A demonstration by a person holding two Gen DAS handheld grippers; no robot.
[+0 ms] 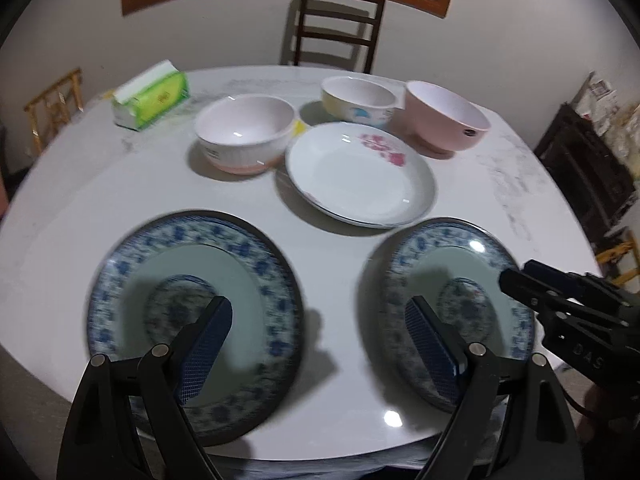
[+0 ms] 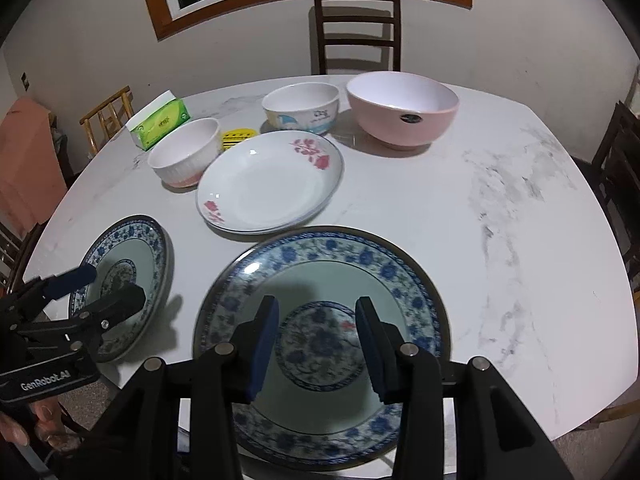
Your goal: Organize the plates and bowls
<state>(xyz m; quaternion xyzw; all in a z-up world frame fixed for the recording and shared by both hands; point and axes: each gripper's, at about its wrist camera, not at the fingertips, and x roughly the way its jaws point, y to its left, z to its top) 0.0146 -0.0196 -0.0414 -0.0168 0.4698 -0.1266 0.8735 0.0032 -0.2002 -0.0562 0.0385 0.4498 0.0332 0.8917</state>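
Observation:
Two blue-patterned plates lie at the table's near edge: the left one and the right one. My left gripper is wide open and empty, hovering over the gap between them. My right gripper is open and empty above the right plate. Further back is a white plate with pink flowers. Behind it stand a ribbed white-pink bowl, a cartoon-printed bowl and a pink bowl.
The white marble table also holds a green tissue pack at the back left and a small yellow item by the ribbed bowl. A dark chair stands behind the table.

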